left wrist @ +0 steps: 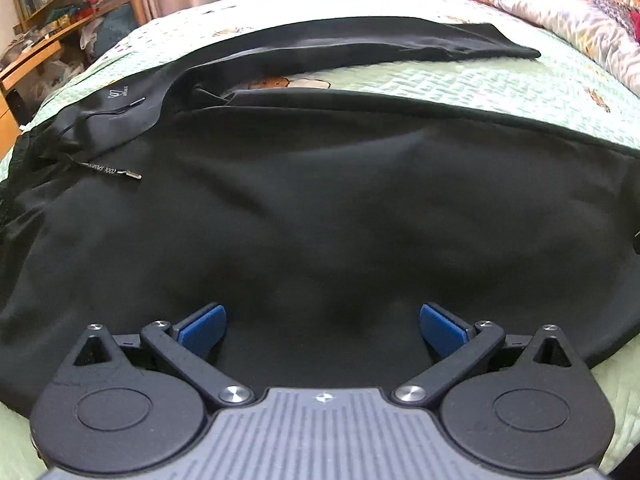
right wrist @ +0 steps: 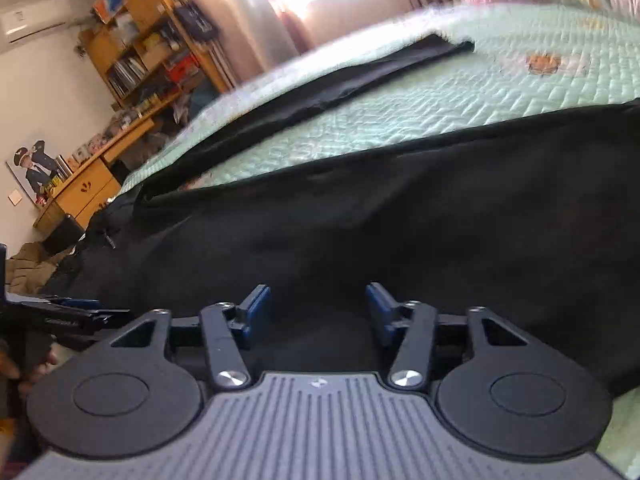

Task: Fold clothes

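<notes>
Two legs of black trousers (left wrist: 320, 200) sprawl across a mint quilted bed (left wrist: 500, 84), the near leg broad and rumpled under both tools, the far leg (left wrist: 360, 50) lying well apart with bare quilt between them. The waistband sits at the left, its drawcord (left wrist: 116, 172) loose on the cloth. The left gripper (left wrist: 322, 326) hovers low over the near leg with jaws spread wide and nothing between them; the right gripper (right wrist: 318, 312) is likewise parted and empty (its view is tilted and blurred). The risk, on this evidence: slack, slippery fabric may bunch or slide when pinched, and a grip catching only one layer would drag the fold crooked, trapping the cord inside
</notes>
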Demonstrator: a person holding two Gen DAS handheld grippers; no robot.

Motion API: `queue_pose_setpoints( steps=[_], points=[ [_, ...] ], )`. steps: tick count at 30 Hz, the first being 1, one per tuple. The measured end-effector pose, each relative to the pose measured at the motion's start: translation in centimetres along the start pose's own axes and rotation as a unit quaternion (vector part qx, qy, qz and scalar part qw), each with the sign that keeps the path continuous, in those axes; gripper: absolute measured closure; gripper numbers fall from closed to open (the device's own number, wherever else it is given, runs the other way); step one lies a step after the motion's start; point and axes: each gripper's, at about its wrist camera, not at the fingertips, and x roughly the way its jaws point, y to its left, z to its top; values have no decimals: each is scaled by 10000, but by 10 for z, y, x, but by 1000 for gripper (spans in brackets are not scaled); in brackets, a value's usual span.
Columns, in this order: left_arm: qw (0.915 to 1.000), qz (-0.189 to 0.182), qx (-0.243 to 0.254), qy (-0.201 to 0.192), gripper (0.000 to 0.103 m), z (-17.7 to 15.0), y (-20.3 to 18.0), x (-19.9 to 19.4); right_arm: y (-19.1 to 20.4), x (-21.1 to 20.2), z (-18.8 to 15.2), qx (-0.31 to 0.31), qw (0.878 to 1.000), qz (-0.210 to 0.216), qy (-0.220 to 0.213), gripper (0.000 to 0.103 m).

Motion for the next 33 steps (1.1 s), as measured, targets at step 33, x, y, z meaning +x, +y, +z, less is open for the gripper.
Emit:
queue_pose_setpoints(
  steps=[33],
  points=[
    [9987,77,-504,-82,1,-6,59,-15,-85,-16,-1,1997,9782,81,-555,103]
  ],
)
